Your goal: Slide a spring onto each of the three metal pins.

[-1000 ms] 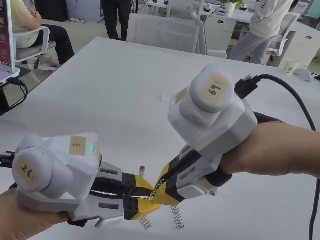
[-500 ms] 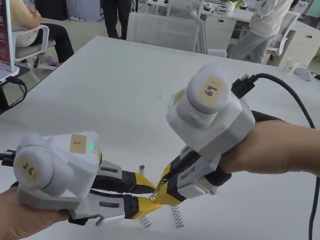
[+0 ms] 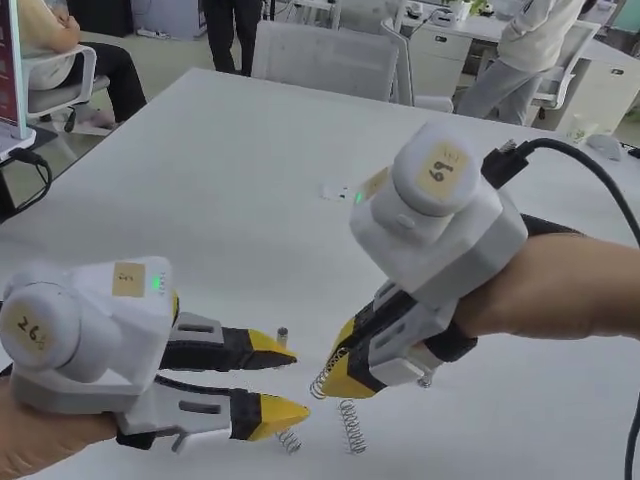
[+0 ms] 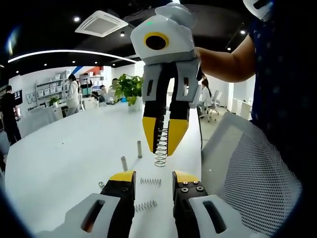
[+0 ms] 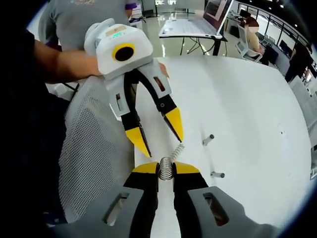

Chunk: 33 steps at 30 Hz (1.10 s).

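Observation:
My right gripper (image 3: 345,375) is shut on a spring (image 3: 322,378) that sticks out from its yellow tips above the white table. In the right gripper view the spring (image 5: 166,167) sits end-on between my jaws (image 5: 166,169). My left gripper (image 3: 297,380) is open just left of it, holding nothing. The left gripper view shows the held spring (image 4: 161,148) hanging in the right gripper (image 4: 163,141), beyond my open jaws (image 4: 154,177). Three short metal pins (image 4: 139,148) (image 4: 124,162) (image 4: 101,185) stand bare on the table. Two loose springs (image 3: 288,440) (image 3: 350,425) lie below the grippers.
One pin (image 3: 282,337) stands just beyond the left gripper's upper tip. A black cable (image 3: 590,190) trails from the right gripper. White mesh chairs (image 3: 325,65) and standing people line the table's far edge; a small white item (image 3: 335,190) lies mid-table.
The left gripper has opened and drawn back to the left, off the spring. The right gripper keeps the spring and has shifted slightly right.

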Each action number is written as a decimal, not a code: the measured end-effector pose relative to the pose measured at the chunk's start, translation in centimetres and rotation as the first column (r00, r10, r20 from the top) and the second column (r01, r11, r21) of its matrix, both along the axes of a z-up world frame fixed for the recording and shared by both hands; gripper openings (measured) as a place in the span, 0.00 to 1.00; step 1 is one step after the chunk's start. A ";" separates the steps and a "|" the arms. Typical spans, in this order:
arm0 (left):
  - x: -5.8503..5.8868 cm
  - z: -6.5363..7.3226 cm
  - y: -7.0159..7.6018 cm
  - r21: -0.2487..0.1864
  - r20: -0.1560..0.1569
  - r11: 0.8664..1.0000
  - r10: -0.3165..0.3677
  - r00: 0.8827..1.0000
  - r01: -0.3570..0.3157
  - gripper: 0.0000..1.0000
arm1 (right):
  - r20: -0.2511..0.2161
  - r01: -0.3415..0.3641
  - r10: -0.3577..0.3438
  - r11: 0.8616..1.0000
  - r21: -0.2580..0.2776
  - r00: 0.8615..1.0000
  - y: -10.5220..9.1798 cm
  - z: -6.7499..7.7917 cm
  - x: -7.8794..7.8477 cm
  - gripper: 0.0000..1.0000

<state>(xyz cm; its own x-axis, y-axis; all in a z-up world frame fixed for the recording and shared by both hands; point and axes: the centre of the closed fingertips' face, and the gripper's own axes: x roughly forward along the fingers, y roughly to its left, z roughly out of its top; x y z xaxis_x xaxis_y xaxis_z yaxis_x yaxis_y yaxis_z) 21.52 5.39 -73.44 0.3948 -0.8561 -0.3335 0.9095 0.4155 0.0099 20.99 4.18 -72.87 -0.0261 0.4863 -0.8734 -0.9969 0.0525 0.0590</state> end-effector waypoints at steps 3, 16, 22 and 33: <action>0.1 -0.2 0.5 -0.002 -0.006 1.000 0.017 1.000 -0.017 0.29 | 0.002 0.010 -0.010 1.000 -0.002 1.000 -0.4 0.0 0.2 0.08; 0.5 -1.5 2.2 -0.005 -0.027 0.995 0.098 0.995 -0.098 0.47 | 0.007 0.052 -0.052 0.999 -0.012 0.999 -2.0 0.1 1.3 0.08; 0.7 -1.9 2.9 -0.014 -0.034 0.991 0.131 0.991 -0.132 0.56 | 0.014 0.084 -0.083 0.996 -0.014 0.996 -3.1 0.4 2.0 0.08; 1.0 -2.4 3.8 -0.018 -0.043 0.985 0.170 0.984 -0.171 0.70 | 0.051 0.162 -0.161 0.987 -0.013 0.986 -5.5 1.5 4.5 0.08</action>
<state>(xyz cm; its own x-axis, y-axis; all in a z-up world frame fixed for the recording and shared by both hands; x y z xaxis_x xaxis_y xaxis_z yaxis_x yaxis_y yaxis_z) 22.51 9.22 -75.80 0.5220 -0.7847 -0.3343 0.8247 0.5643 -0.0366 25.51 -1.30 -71.38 0.0949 0.4653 -0.8801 -0.9768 0.2139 0.0077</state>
